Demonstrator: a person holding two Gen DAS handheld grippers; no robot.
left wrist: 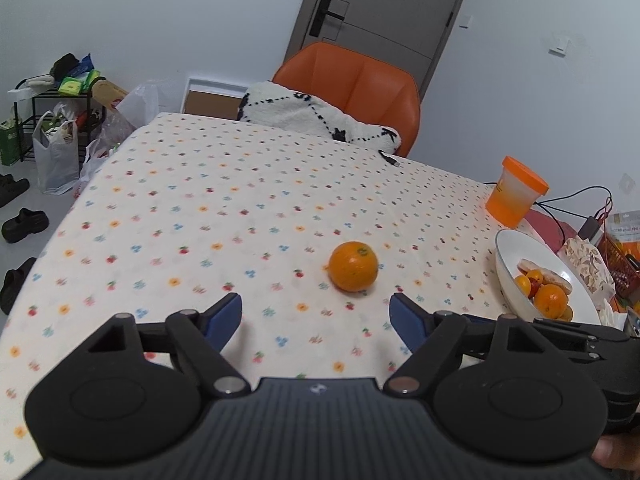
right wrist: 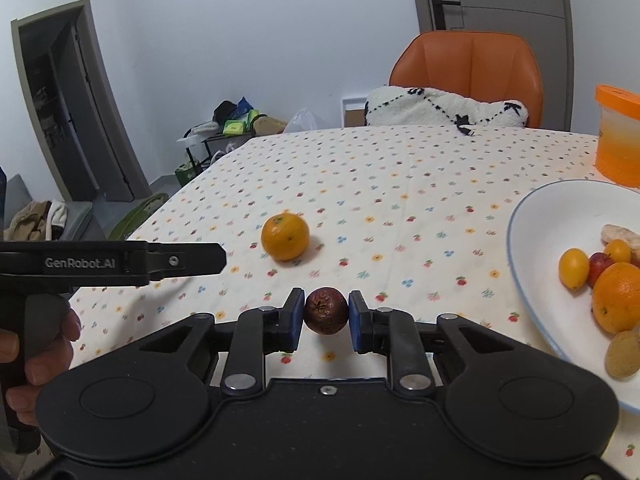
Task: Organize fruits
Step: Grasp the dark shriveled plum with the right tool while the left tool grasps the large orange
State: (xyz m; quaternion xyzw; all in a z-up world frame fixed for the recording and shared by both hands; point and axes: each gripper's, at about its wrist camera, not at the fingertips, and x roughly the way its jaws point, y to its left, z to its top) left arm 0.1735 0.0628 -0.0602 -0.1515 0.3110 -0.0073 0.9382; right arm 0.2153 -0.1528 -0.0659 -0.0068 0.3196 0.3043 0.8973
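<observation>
An orange (left wrist: 353,266) (right wrist: 285,236) lies alone on the dotted tablecloth. My left gripper (left wrist: 316,314) stands open just short of it, fingers wide apart and nothing between them. My right gripper (right wrist: 325,316) is shut on a small dark red wrinkled fruit (right wrist: 325,310), held above the cloth to the left of the white bowl (right wrist: 536,240) (left wrist: 505,258). The bowl holds an orange (right wrist: 618,298), several small yellow and red fruits and a pale piece. The left gripper's side (right wrist: 120,262) shows at the left of the right wrist view, with a hand (right wrist: 40,356) on its handle.
An orange-lidded tub (left wrist: 516,192) (right wrist: 618,136) stands behind the bowl near the table's far right edge. An orange chair (left wrist: 356,88) with a white cushion (left wrist: 316,118) sits at the far side. Cables, packets and a basket (left wrist: 620,256) crowd the right; bags and shelves (left wrist: 52,128) are on the left floor.
</observation>
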